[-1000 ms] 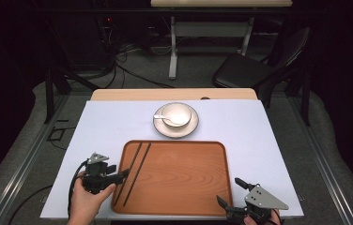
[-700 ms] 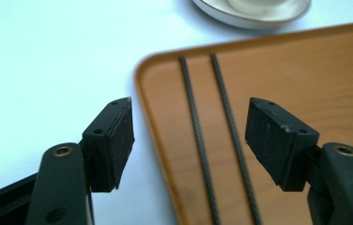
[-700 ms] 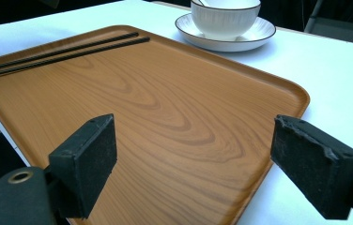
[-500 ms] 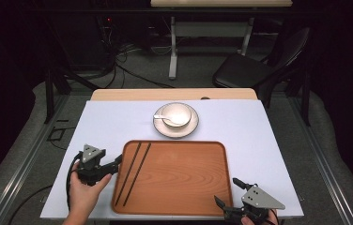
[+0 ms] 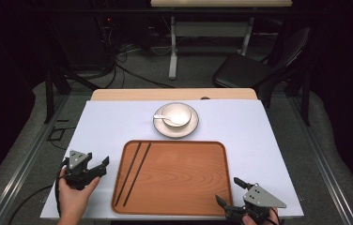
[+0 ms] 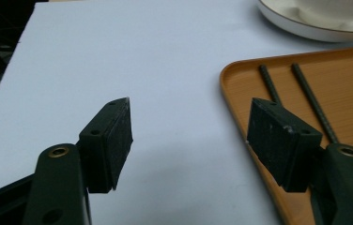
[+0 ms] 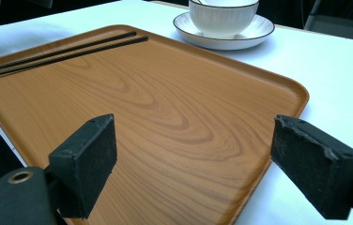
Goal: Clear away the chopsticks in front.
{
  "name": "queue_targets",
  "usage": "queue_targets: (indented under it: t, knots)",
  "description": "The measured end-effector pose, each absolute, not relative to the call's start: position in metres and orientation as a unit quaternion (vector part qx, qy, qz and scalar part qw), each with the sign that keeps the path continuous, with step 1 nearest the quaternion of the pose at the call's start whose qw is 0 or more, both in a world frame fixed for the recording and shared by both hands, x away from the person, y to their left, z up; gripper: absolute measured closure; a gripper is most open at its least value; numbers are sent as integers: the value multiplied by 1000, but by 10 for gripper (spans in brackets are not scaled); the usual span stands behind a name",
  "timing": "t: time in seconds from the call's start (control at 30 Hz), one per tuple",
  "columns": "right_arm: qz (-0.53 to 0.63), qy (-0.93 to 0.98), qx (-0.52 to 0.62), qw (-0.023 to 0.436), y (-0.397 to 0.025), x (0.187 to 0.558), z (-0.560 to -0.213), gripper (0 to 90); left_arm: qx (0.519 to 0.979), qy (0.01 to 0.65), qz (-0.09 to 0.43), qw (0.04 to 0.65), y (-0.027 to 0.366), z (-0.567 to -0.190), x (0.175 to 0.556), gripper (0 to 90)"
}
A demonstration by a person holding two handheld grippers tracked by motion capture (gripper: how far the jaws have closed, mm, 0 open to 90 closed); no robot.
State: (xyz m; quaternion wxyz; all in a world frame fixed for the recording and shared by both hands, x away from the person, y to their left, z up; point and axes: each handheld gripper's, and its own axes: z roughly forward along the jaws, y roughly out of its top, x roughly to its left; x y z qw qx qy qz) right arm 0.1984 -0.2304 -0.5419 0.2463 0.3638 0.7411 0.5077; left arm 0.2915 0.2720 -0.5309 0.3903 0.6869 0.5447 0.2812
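**Chopsticks on the tray, bowl not yet there**

The chopsticks (image 5: pixel 134 172) lie side by side along the left part of the tray (image 5: pixel 184 187), and neither tongs touches them. The left tongs (image 5: pixel 98 167) sits just left of the tray's left edge, jaws spread wide with nothing between them. The right tongs (image 5: pixel 229 191) hovers at the tray's near right corner, also wide open and empty. The bowl (image 5: pixel 175 114) stands on its saucer (image 5: pixel 191 127) on the table (image 5: pixel 268 140), just beyond the tray's far edge, with a spoon (image 5: pixel 173 119) resting in it. Judging by the layout, the setting is partly done: the chopsticks look placed, while bowl and saucer likely remain to be brought onto the tray
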Motion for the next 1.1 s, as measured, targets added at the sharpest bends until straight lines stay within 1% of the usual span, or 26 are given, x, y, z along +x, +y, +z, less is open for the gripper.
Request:
queue_targets:
  t: [0.27,0.43,0.63,1.1]
  knots:
    - [506,742,362,249,-230,199,-542,144,672,562,277,396,281,-540,288,314]
    - [504,745,357,254,-230,199,-541,144,668,561,281,400,282,-542,288,314]
    - [500,746,357,259,-230,200,-541,144,667,565,271,403,283,-545,286,313]
    - [499,746,359,257,-231,201,-542,144,659,574,271,403,288,-545,287,313]
